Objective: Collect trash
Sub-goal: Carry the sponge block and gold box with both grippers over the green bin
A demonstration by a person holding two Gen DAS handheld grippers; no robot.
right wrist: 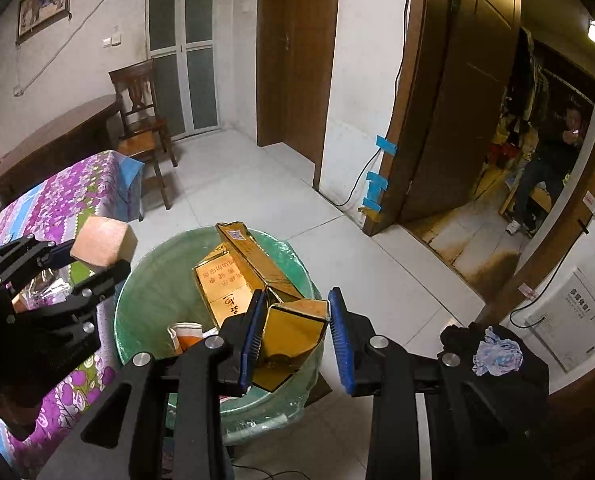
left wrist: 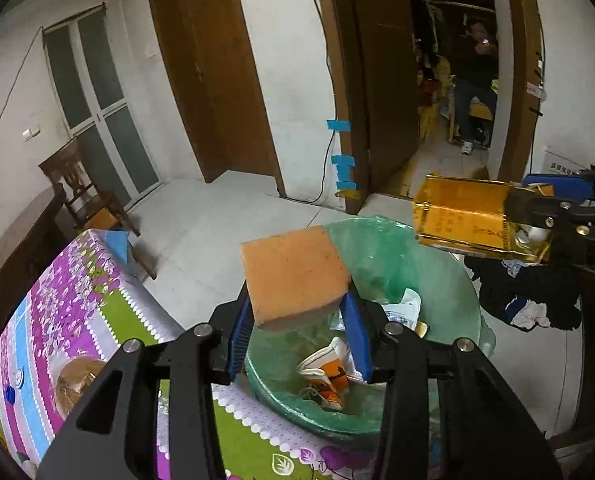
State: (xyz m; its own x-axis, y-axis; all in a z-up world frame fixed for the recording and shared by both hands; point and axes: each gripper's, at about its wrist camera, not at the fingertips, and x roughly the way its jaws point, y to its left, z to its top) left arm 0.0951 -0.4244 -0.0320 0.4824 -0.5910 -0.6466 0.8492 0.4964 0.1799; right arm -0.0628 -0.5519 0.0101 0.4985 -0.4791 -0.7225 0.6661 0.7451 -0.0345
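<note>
My left gripper [left wrist: 297,320] is shut on an orange sponge block [left wrist: 297,272], which it holds in the air over the near rim of a green-lined trash bin [left wrist: 469,308]. A crumpled orange-and-white paper cup [left wrist: 325,376] and some wrappers lie inside the bin. In the right wrist view my right gripper [right wrist: 297,328] is shut on one end of a long gold cardboard box [right wrist: 249,272], whose far end hangs over the bin [right wrist: 145,300]. The left wrist view shows that box [left wrist: 461,216] at the right, clear of the bin's rim. The left gripper [right wrist: 97,258] holds the sponge [right wrist: 103,240] at the bin's left.
A table with a purple floral cloth [left wrist: 69,280] stands left of the bin. A wooden chair [right wrist: 141,120] is behind it. Dark clothes with a bluish crumpled wad [right wrist: 497,350] lie to the right. A person [right wrist: 545,176] sits beyond the open doorway. The tiled floor lies behind the bin.
</note>
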